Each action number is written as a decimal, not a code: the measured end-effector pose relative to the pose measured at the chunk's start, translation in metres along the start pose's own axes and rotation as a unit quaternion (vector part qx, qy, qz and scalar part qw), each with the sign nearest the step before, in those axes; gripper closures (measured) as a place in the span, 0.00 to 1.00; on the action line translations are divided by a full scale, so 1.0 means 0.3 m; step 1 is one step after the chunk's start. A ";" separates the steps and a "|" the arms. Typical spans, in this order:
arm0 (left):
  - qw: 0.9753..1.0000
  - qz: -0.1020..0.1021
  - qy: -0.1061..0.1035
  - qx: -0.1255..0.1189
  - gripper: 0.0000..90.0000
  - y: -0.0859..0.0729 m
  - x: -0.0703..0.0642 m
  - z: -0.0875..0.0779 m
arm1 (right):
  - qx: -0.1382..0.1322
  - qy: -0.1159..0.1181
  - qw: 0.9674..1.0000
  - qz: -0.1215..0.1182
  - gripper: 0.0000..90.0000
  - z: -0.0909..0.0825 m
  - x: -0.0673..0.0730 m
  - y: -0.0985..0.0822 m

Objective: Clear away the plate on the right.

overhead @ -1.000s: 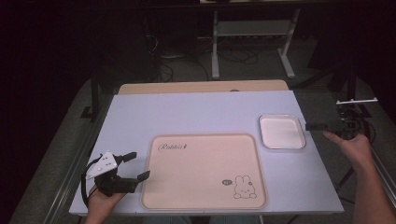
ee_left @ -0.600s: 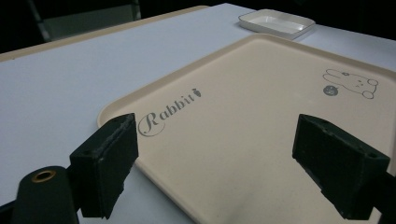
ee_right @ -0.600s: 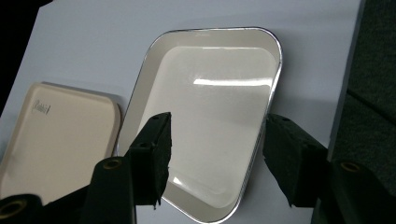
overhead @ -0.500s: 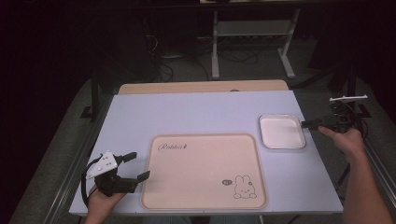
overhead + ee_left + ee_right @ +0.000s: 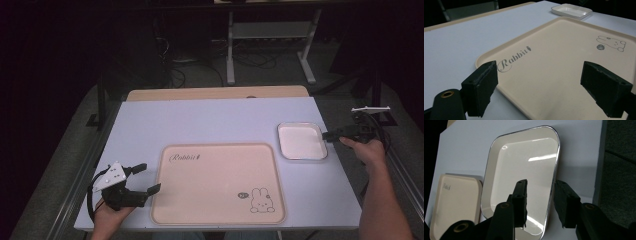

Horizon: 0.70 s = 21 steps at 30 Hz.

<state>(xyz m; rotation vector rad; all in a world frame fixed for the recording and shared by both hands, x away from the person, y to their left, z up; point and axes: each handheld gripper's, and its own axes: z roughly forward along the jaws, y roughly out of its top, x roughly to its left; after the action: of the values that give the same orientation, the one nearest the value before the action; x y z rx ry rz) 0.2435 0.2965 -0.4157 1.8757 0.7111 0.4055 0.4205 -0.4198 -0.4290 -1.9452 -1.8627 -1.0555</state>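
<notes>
The right gripper is at the right-hand rim of the dish, a small white one with a thin metal edge, sitting on the table just off the far right corner of the tray. From its own camera you can see it straddling that rim: one jaw hangs inside over the dish, the other outside over the table, and they have just been closing, with the rim between them. I'd say they haven't bitten yet; there looks to be a gap on both sides, though the angle makes it hard to be sure. So this reads as the pick-up of the dish, at the moment of taking hold. The left gripper sits at the tray's near left corner with jaws spread wide and nothing between them, the tray stretching away in front of it. Next, I'd judge, the right jaws need to finish closing squarely on the rim, low enough that the lip doesn't slip out, then lift level. The glossy edge could slide, and the grip is on one side, so the dish may tip.
</notes>
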 end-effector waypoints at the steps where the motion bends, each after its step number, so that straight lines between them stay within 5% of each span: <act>1: 1.000 0.000 0.000 0.000 0.16 0.000 0.000 -0.001 | 0.007 -0.006 1.000 0.003 0.72 0.006 -0.001 0.002; 21: 1.000 0.002 -0.003 0.000 0.16 0.002 -0.001 0.004 | 0.022 -0.032 0.999 0.026 0.87 0.048 -0.012 0.006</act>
<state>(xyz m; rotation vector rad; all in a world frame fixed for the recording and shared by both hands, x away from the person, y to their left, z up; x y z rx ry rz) 0.2440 0.2954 -0.4157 1.8782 0.7044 0.4022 0.4271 -0.4138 -0.4411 -2.0116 -1.8416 -0.9401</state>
